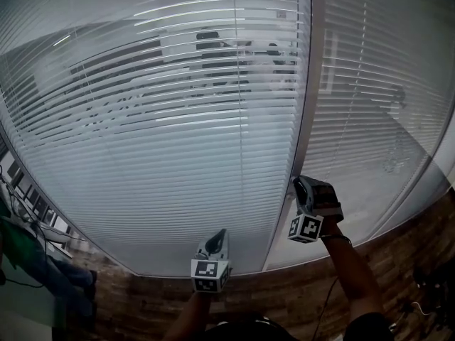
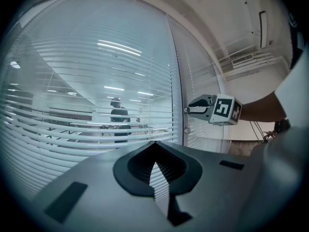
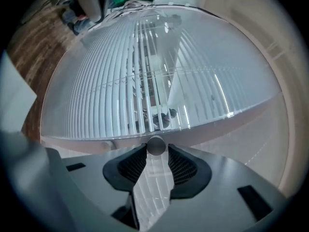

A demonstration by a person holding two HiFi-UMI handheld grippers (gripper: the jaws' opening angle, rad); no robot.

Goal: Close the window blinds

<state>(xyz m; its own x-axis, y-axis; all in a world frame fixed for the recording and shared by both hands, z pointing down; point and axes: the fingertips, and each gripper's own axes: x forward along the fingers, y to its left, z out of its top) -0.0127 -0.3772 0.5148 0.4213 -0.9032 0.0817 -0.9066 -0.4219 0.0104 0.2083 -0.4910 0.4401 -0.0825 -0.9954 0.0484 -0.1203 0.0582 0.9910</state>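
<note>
While right claw [image 3: 155,150] clamps one knob [image 3: 155,144], left claw [image 2: 154,145] together, empty; two blinds [image 1: 178,119].

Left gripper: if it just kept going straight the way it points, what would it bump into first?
Probably the glass pane. The left gripper points level at it, left of the frame post. Light reflections suggest that glass lies in front of the blinds, though depth is unclear.

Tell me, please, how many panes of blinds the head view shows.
2: a wide blind left of the upright frame post, and a narrower blind right of it. Others may lie outside the view.
</note>
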